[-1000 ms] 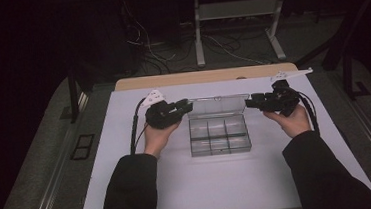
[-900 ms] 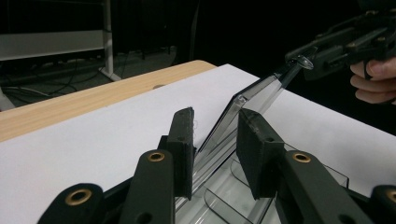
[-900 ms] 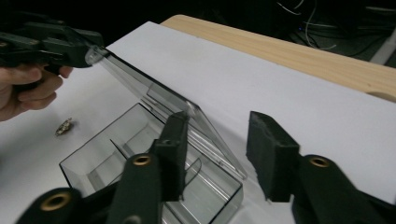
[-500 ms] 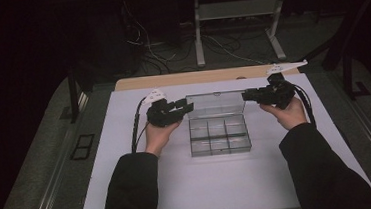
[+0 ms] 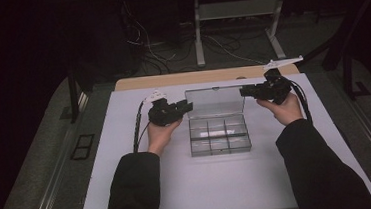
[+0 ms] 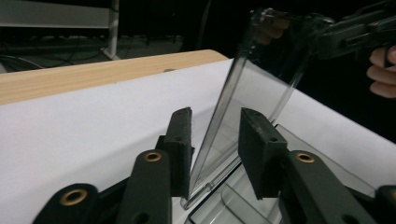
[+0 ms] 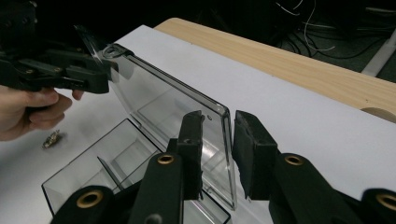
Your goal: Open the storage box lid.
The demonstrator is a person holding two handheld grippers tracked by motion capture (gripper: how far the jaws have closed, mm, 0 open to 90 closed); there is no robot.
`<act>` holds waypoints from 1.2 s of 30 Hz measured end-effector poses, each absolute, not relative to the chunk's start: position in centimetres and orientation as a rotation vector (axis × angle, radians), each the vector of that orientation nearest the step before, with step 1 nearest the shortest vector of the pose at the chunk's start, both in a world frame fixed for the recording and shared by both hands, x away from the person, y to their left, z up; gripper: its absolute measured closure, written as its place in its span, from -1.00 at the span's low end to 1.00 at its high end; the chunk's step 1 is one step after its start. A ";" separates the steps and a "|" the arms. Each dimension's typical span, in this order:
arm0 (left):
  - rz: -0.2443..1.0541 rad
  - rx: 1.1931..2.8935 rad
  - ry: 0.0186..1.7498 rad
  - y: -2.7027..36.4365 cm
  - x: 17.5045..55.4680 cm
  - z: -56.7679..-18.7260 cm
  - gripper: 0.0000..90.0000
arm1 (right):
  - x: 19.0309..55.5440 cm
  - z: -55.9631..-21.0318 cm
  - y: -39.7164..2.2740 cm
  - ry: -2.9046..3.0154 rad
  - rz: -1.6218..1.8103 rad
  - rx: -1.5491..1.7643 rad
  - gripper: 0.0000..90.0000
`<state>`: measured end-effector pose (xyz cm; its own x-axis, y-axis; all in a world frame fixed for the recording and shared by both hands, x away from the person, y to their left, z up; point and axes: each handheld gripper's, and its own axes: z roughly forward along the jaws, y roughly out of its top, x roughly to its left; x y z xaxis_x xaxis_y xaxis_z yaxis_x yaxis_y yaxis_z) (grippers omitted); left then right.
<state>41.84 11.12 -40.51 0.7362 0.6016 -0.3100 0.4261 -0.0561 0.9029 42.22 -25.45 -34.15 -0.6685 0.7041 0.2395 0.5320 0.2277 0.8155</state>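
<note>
White table (image 5: 130, 189) under dim light, wood strip (image 5: 171, 79) along the far edge. Clear compartment box (image 5: 219, 136) sits mid-table, lid (image 5: 214, 102) raised upright. Left gripper (image 5: 182, 106) straddles the lid's left edge, jaws apart, not clamped. Right gripper (image 5: 245, 91) likewise at the right edge, jaws apart. Small object (image 7: 51, 138) near the left hand (image 5: 160, 135), probably hardware, too blurred. No readable markings.

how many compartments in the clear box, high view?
6, in the clear box: a two-by-three grid, three in the far row just below the raised lid and three in the near row. All look empty, though the dim picture could hide something small.
</note>
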 end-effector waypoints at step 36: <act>0.186 1.643 0.902 10.9 42.6 -41.4 0.63 | 43.4 -39.9 -25.5 2.252 1.599 1.319 0.52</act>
